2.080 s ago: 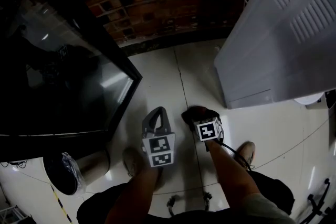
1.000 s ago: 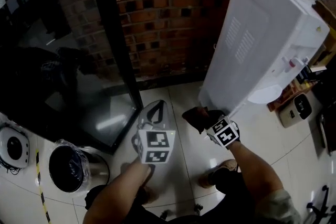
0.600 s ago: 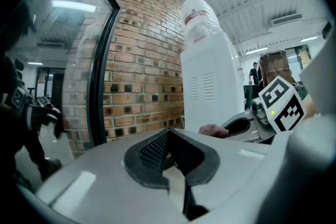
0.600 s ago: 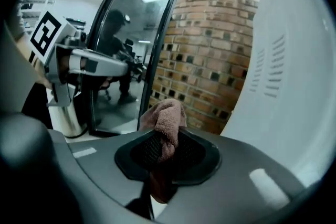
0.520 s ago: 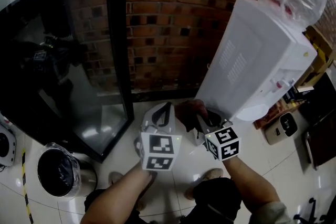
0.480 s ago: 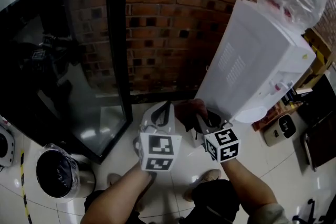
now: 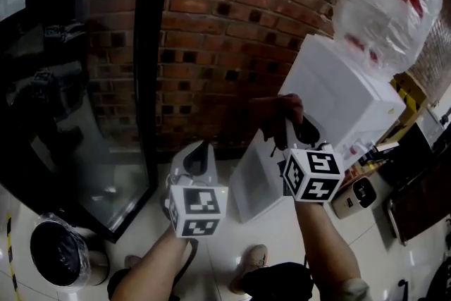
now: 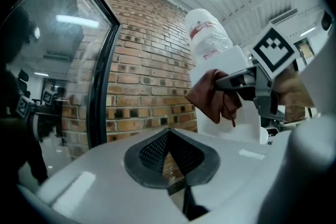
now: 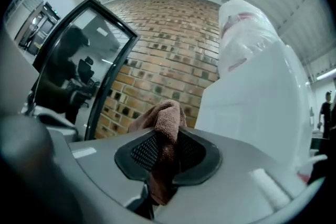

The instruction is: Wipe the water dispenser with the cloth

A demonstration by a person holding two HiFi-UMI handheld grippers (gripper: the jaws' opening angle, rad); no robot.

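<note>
– Up against the brick wall [image 7: 225, 25], head view: the water dispenser [image 7: 338, 95] stands white, with the bottle [image 7: 384, 0] on top. Our right claw [image 7: 289, 129] carries the cloth [image 7: 276, 111] level with the dispenser's upper near corner. Touching or just short of it, we cannot tell from above.
– And our left claw [image 7: 199, 153]?
– Lower, well apart from the dispenser, with nothing near its tips.
– Left gripper view: pads pressed together at the tips, nothing between them. Beyond them the brown cloth droops in folds from the right claw, in front of the dispenser's side.
– Right gripper view: jaws pinching the cloth. A thick bunch is pushed up past the tips and a tail hangs below. The gap is only as wide as the wad.
– Handling notes. We judge the cloth light, soft and floppy. It should not slip from the meshed pads, but it will fold over on itself. Best held at the bunched middle, as now, so a wad of fabric leads.
– Dispenser: stiff, smooth plastic, likely slick. It looks top-heavy with that bottle, so we'd press lightly.
</note>
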